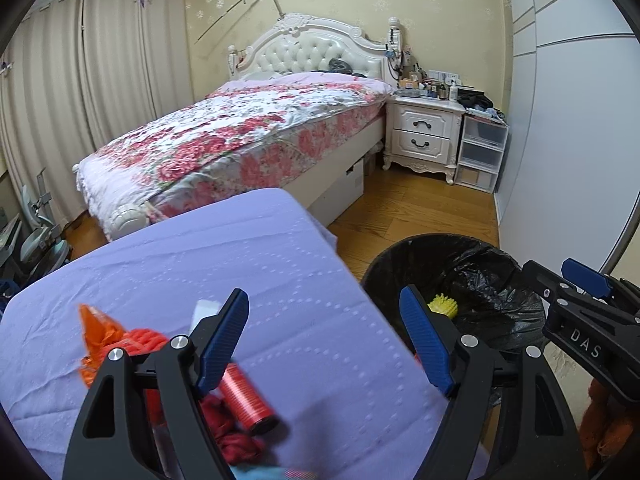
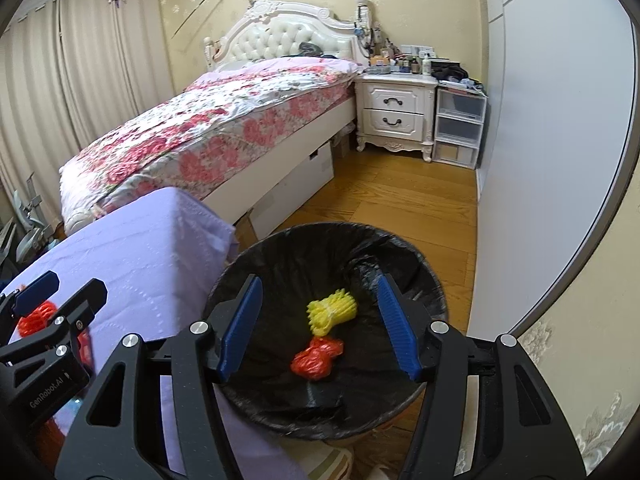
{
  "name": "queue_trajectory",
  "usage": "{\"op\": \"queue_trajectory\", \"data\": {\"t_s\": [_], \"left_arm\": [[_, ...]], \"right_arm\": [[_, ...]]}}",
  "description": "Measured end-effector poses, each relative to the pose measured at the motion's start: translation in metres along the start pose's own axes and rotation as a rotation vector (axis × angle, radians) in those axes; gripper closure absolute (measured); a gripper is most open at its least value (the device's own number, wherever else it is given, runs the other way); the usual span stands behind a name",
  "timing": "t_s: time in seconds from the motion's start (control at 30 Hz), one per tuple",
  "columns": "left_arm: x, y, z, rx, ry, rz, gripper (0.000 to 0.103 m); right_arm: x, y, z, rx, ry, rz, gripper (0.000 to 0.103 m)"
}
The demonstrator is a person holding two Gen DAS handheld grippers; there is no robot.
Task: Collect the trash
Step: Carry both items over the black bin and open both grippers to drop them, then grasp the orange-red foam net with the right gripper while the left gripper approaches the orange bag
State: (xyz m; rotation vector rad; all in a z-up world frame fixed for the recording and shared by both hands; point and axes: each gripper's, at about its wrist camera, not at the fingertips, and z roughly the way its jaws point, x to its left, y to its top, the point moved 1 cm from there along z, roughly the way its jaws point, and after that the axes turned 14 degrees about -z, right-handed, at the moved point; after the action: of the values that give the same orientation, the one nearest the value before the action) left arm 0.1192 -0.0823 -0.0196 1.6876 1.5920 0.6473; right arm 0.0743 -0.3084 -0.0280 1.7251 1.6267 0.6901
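While several scraps lie on the lilac-covered table [image 1: 280,264], the left gripper [image 1: 324,344] hangs over its near right part with jaws spread wide and nothing between them. Off its left finger sits the orange wrapper [image 1: 98,334], touching a bundle of red netting [image 1: 148,340]; just below and inward of that finger lies the red cylinder [image 1: 246,398], its long axis running from near the fingertip down and to the right, toward the camera. Dark red fabric [image 1: 228,428] lies against its lower side. By my judgement the left gripper is much the nearer to this trash, and the cylinder would be taken by dropping back and leftward, with the jaws set across its length.

Further right, the black-lined bin [image 2: 332,236] stands on the floor beside the table. The right gripper [image 2: 320,328] hovers directly over its mouth, pointing down into it, also spread and empty. Between its fingers, at the bottom of the bin, lie a yellow net bundle [image 2: 332,310] and an orange-red wad [image 2: 318,358], touching each other.
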Motion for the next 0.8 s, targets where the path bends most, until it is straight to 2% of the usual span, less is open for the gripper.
{"op": "queue_trajectory", "data": {"t_s": [0.33,0.63,0.73,0.8], "left_arm": [[0.068,0.001,-0.042,-0.051,0.091,-0.082,0.027],[0.146,-0.003,-0.059,-0.068,0.239,-0.184,0.027],[0.171,-0.005,-0.063,-0.076,0.29,-0.208,0.027],[0.187,-0.007,-0.065,-0.08,0.327,-0.22,0.027]], "right_arm": [[0.068,0.011,-0.028,-0.04,0.113,-0.105,0.044],[0.149,0.019,-0.039,-0.047,0.216,-0.234,0.043],[0.175,0.021,-0.043,-0.051,0.248,-0.276,0.036],[0.193,0.022,-0.045,-0.056,0.263,-0.303,0.035]]}}
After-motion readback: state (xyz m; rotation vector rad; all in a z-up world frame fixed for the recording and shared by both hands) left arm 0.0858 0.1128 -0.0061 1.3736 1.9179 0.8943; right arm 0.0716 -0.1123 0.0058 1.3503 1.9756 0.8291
